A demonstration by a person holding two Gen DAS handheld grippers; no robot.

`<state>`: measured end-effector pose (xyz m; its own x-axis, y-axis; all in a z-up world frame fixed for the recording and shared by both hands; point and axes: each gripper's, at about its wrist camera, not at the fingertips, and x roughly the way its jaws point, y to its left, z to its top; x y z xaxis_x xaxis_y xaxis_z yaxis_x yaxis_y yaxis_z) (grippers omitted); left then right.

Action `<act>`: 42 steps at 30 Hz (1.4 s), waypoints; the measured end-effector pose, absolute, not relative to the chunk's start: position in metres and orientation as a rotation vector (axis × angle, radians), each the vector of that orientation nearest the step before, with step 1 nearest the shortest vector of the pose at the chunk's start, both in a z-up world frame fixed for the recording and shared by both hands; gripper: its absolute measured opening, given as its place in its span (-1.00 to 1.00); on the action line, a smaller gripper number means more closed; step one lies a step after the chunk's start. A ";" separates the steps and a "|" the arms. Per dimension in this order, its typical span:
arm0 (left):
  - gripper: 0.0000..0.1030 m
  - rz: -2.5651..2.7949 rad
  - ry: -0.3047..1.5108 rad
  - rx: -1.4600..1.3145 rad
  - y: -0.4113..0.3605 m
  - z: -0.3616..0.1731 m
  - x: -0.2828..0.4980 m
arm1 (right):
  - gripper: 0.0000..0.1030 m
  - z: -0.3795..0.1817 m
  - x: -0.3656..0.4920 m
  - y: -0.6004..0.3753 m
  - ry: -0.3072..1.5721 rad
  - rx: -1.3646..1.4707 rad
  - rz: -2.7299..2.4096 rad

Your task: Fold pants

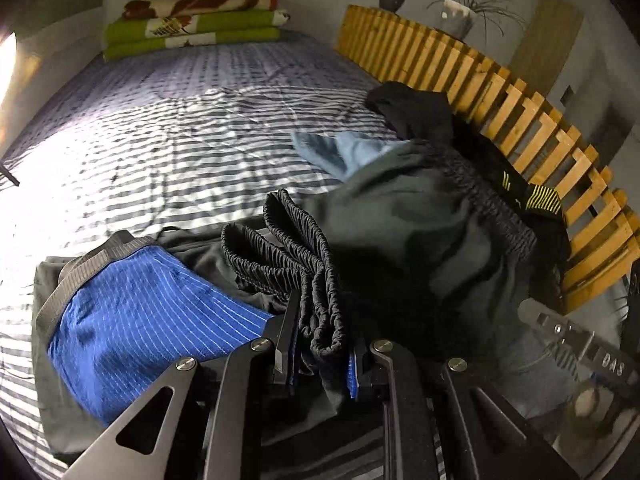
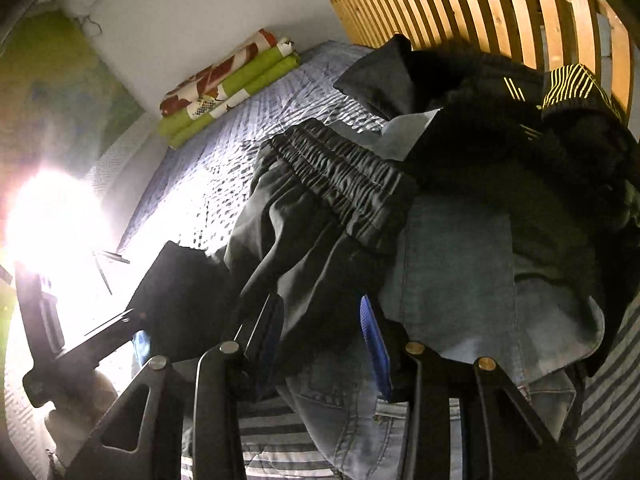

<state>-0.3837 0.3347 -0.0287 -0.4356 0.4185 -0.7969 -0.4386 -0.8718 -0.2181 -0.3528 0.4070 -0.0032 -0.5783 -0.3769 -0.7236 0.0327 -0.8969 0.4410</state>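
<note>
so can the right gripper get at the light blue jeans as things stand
Probably yes. The right gripper is just above the jeans, its jaws apart, but a fold of dark grey pants hangs between them and would likely get pinched first.

The left gripper (image 1: 320, 344) is clamped on the gathered black elastic waistband (image 1: 296, 256) of a pair of dark pants (image 1: 404, 248), the fabric bunched between its blue-padded fingers (image 1: 353, 376). The pants hang over a heap of clothes (image 1: 460, 152) on the striped bedspread (image 1: 168, 136) (a pale blue piece (image 1: 340, 152) pokes out of it). Left of the jaws lies a blue pinstriped garment (image 1: 148, 320) with a grey band. The other gripper (image 1: 576, 352) shows at the lower right edge. A slatted wooden headboard (image 1: 472, 76) runs along the right, and folded green blankets (image 1: 192, 24) sit at the far end.
</note>
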 end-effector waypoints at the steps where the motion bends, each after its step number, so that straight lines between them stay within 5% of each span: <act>1: -0.65 2.300 0.030 -1.265 0.343 -0.027 -0.384 | -0.29 -0.004 -0.353 0.409 -0.572 1.295 -2.535; 13: -0.56 2.236 0.071 -1.268 0.424 -0.028 -0.390 | -0.29 0.003 -0.350 0.426 -0.598 1.251 -2.542; 15: -0.05 2.173 0.072 -1.299 0.431 -0.032 -0.390 | -0.29 0.003 -0.347 0.430 -0.597 1.250 -2.558; 20: 0.35 2.054 0.037 -1.238 0.425 -0.008 -0.374 | -0.29 0.011 -0.336 0.440 -0.615 1.221 -2.594; 25: 0.41 2.138 0.032 -1.126 0.335 0.019 -0.363 | -0.29 0.029 -0.328 0.433 -0.627 1.168 -2.549; 31: 0.37 2.208 -0.001 -1.354 0.212 -0.042 -0.367 | -0.29 0.038 -0.334 0.368 -0.492 1.168 -2.387; 39: 0.22 2.068 0.017 -1.497 0.194 -0.114 -0.357 | -0.28 -0.001 -0.382 0.283 -0.504 1.347 -2.191; 42: 0.22 2.018 0.082 -1.515 0.195 -0.129 -0.338 | -0.28 -0.005 -0.395 0.254 -0.355 1.365 -2.225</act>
